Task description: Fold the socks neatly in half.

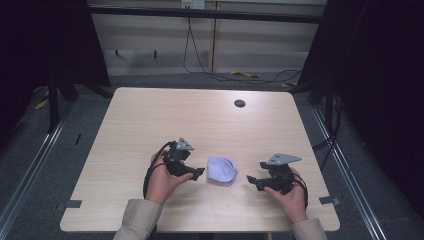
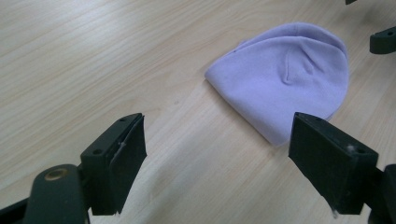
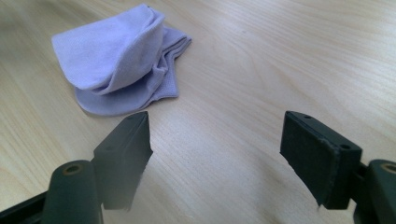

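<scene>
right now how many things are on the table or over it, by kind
lilac folded cloth hat: 1
handheld grippers, both open, nothing between the jaws: 2 (left gripper, right gripper)
round cable hole in the table: 1
total: 4

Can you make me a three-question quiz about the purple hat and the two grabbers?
1. Where is the hat?
A. between the grippers
B. at the table's far edge
C. on the floor

2. What colour is it?
A. red
B. lilac
C. green

3. How are the left gripper's fingers?
A. shut on the hat
B. shut on nothing
C. open

Answers: 1 A, it lies on the table between the left and the right gripper. 2 B, pale purple. 3 C, fingers stand apart, bare wood between them.
</scene>
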Available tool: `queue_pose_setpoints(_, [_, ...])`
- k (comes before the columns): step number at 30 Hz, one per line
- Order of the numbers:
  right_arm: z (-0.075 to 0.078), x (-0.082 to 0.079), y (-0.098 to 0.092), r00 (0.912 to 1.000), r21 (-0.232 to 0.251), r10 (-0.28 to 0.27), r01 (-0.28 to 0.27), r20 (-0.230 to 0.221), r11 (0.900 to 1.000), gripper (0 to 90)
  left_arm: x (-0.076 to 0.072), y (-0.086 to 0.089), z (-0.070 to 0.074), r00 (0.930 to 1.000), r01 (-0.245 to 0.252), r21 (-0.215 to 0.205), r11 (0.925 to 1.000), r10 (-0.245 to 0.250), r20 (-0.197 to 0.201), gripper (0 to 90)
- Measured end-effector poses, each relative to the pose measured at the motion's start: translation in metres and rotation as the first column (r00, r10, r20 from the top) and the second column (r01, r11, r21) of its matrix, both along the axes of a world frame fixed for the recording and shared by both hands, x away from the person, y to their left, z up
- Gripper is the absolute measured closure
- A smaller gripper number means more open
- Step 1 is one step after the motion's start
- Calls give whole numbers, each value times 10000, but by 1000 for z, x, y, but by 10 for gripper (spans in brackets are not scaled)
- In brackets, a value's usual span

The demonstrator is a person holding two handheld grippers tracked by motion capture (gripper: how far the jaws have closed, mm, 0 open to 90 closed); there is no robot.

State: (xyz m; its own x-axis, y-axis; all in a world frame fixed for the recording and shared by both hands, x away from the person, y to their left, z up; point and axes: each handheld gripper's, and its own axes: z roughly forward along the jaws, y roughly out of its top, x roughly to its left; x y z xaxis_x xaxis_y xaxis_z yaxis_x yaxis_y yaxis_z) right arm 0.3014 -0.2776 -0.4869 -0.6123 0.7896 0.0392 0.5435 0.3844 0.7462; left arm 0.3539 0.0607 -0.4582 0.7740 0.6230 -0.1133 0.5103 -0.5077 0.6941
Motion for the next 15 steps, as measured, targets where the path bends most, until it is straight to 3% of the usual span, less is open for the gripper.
queue_pose_setpoints(15, [0, -2, -10, 9998, 69, 179, -178, -126, 9998, 178, -4, 34, -3, 9994, -347, -230, 9991, 347, 0, 186])
